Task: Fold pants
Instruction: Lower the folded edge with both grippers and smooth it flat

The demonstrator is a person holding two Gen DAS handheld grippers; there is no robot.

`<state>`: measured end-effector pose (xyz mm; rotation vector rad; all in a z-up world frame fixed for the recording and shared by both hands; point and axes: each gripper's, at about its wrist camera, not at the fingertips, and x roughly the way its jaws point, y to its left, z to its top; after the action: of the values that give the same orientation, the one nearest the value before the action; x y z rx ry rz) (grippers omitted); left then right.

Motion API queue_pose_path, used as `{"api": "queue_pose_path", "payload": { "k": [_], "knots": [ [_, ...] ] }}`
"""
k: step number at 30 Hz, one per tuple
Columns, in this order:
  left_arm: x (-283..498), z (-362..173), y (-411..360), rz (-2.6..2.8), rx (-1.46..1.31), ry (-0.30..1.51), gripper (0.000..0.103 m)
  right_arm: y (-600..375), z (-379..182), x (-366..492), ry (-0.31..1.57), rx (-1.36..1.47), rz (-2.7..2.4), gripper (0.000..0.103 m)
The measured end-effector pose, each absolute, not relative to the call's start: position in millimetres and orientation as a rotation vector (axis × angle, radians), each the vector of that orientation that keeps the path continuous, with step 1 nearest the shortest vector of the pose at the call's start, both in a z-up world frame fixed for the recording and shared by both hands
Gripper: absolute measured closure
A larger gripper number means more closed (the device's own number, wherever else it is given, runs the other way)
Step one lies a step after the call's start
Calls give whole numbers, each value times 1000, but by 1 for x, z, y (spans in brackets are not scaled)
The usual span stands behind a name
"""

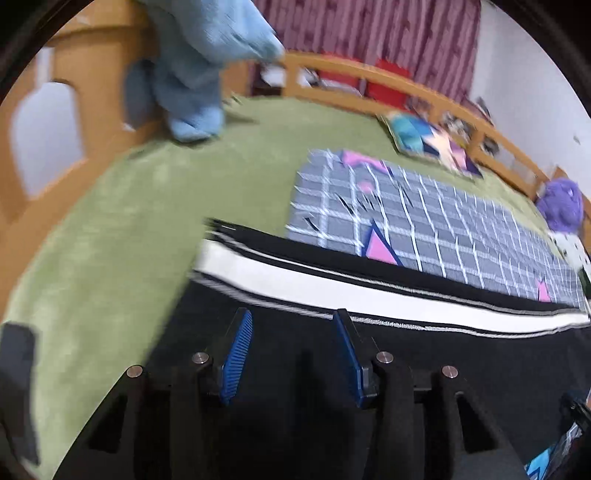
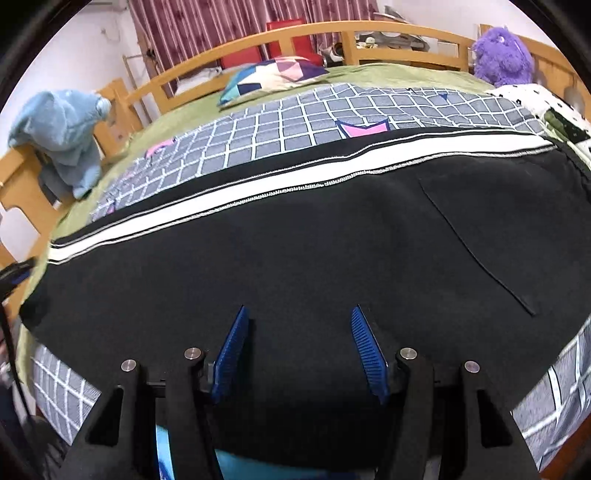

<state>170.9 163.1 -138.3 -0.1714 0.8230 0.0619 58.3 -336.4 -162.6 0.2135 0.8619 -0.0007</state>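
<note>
Black pants [image 2: 295, 251] with white side stripe lie flat across grid blanket [image 2: 280, 125] on bed [image 2: 388, 72], near edge hidden by both tongs. Left tongs [image 1: 291, 325] spread, blurred; right tongs [image 2: 297, 321] spread, above fabric.

Wooden bed frame [image 2: 303, 31], maroon curtain [image 2: 207, 26]

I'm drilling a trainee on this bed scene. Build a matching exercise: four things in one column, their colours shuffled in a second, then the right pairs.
Things:
1. pants
2. plush toy
3. towel on the bed frame
4. bed sheet

Colours:
A. light blue
B. green
C. black with a white side stripe
D. purple

Pairs: 1-C, 2-D, 3-A, 4-B
</note>
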Motion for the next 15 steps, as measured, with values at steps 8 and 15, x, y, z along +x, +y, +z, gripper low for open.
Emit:
{"api": "queue_pose_path", "payload": {
  "k": [8, 15],
  "knots": [
    [205, -166, 195, 163, -183, 868, 59, -346, -146, 20, 784, 261, -24, 45],
    [172, -133, 120, -30, -149, 832, 60, -332, -180, 40, 825, 174, -132, 41]
  ]
}}
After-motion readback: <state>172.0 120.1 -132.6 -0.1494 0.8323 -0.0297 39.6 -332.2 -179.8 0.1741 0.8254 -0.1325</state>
